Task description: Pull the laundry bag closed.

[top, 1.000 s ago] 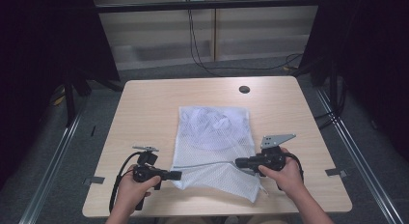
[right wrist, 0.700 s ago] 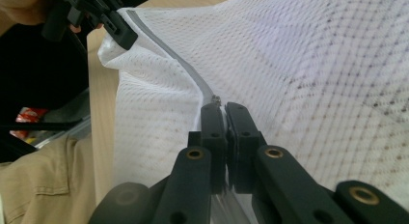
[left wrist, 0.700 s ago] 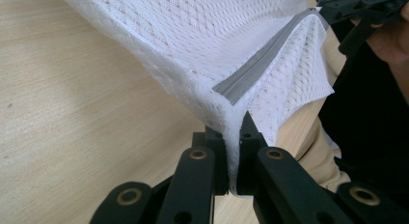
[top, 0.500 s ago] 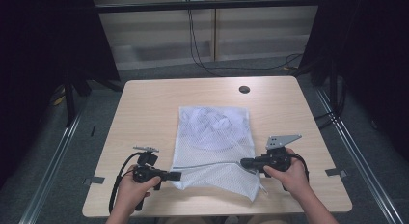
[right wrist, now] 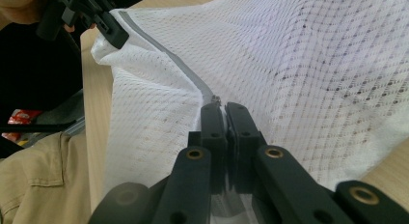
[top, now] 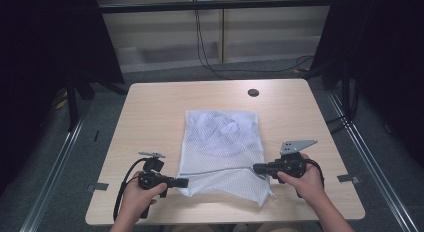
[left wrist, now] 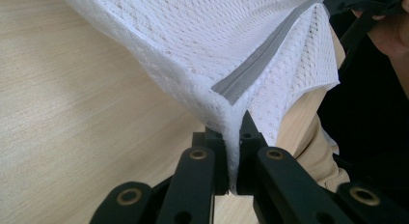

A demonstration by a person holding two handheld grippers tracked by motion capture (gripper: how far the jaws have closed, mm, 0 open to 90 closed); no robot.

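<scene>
A white mesh bag (top: 225, 134) lies flat in the middle of the wooden table (top: 155, 117), with something pale inside its far half. A grey zipper (top: 215, 170) runs across its near part, stretched between the two grippers. My left gripper (top: 183, 182) is shut on the bag's corner at the zipper's left end; in the left gripper view the mesh (left wrist: 193, 45) is pinched between my gripper (left wrist: 233, 154) jaws, below the zipper (left wrist: 260, 72). My right gripper (top: 256, 168) is shut on the zipper pull (right wrist: 216, 99), seen just ahead of my gripper (right wrist: 224, 115).
A round black grommet (top: 253, 92) sits in the table near its far edge. Cables (top: 210, 52) hang and trail on the floor behind. Metal rails (top: 370, 157) run along both sides of the table. Bare wood surrounds the bag on the left, right and far sides.
My right gripper has slid a little to the right along the zipper line. The left gripper and the bag's corner have stayed put.
</scene>
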